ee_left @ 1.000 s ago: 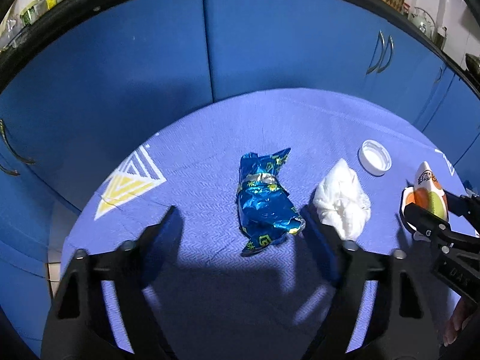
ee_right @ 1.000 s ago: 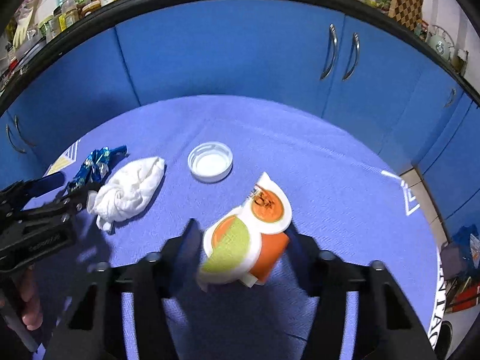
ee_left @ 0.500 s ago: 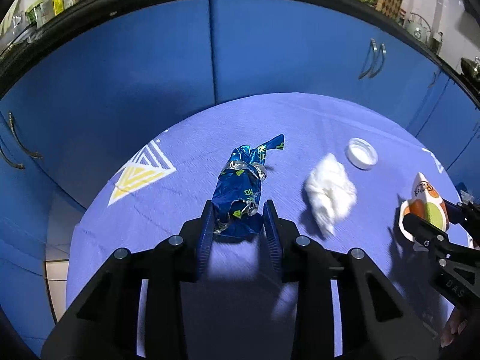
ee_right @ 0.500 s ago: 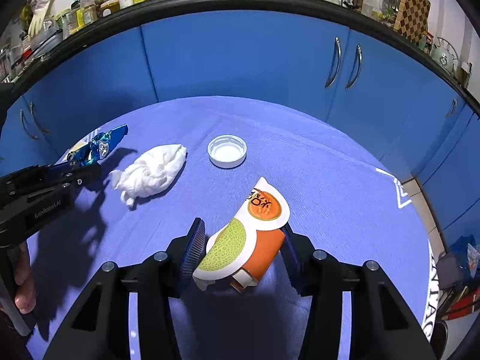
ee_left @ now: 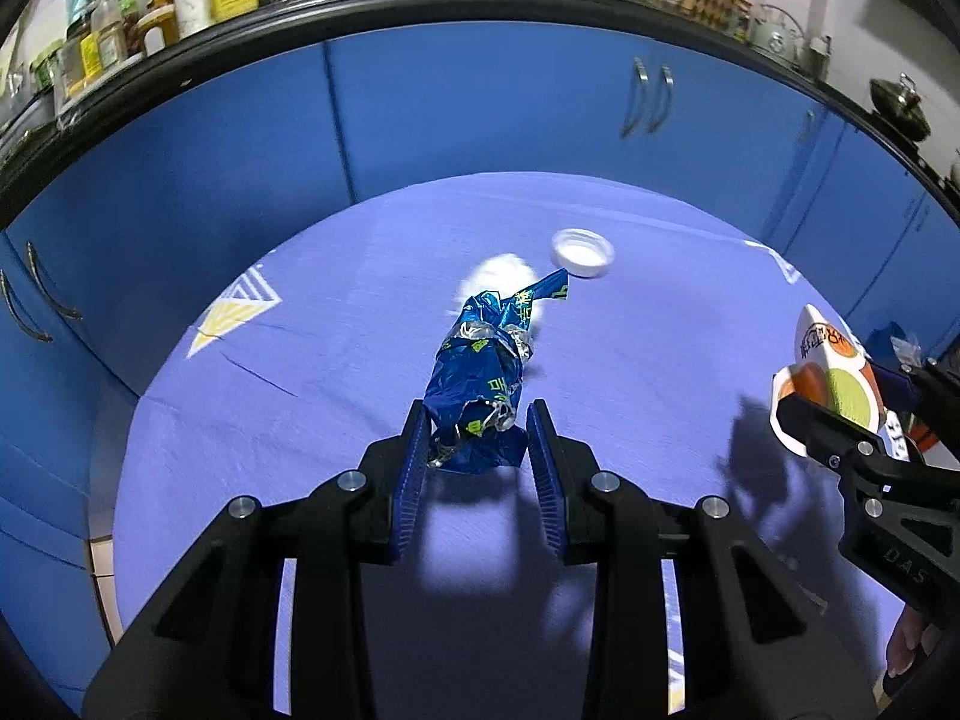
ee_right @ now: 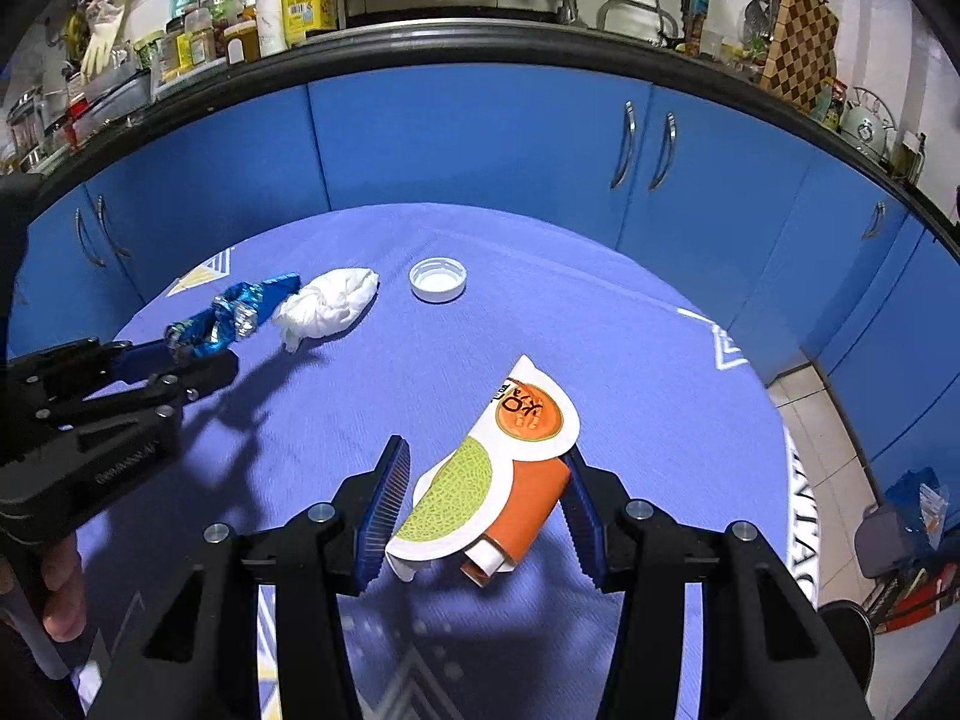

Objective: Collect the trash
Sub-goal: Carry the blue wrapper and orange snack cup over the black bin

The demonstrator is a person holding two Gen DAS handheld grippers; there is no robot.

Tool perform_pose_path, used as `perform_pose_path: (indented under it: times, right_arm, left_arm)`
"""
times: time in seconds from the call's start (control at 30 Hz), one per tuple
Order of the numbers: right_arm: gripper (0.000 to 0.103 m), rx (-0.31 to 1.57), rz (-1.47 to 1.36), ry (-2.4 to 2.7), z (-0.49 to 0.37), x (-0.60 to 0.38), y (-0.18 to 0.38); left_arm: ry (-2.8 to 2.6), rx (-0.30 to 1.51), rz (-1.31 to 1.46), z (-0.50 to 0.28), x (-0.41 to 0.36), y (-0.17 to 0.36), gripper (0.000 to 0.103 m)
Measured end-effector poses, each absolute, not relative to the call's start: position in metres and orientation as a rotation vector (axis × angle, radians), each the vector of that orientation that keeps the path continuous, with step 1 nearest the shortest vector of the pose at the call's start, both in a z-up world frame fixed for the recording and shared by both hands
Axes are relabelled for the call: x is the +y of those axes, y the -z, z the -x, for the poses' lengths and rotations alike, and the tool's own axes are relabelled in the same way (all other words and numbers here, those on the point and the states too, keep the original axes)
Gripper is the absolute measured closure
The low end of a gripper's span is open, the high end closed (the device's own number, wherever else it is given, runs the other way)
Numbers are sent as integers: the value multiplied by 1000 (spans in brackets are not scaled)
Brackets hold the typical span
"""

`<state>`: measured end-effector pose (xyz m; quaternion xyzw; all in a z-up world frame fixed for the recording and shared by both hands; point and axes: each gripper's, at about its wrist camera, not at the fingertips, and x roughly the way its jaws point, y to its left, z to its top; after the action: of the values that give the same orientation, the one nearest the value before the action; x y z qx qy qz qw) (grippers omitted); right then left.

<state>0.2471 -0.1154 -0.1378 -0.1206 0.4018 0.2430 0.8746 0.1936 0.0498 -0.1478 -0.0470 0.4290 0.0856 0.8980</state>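
Center frame, the crumpled blue wrapper looks like glossy foil. The white wad seems soft, matt tissue. The tablecloth is woven, matt fabric; the white lid smooth plastic.

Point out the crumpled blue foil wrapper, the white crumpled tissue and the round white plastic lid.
Crumpled blue foil wrapper [ee_left: 480, 384]: left wrist view, middle of its body.
White crumpled tissue [ee_right: 330, 303]: right wrist view, centre of the wad.
Round white plastic lid [ee_right: 438, 280]: right wrist view, inner face.

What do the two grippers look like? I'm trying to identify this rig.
Both the left gripper and right gripper are matte black angular frames with silver screw heads. Their jaws carry blue ribbed pads. Pale lettering is embossed on each frame's side. No cables or sleeves show; bare fingers grip the left handle.
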Motion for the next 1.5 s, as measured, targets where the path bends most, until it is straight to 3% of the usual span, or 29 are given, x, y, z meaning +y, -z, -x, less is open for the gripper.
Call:
perform_pose_path:
  times: [0.53,1.5]
  right_arm:
    - [55,786,202,-470,-223,-194,125]
    - [55,812,59,-224,-211,-368,153]
  left_arm:
    - [-64,873,-22,-196,-52,134,69]
    - [164,886,-166,-207,-222,137,69]
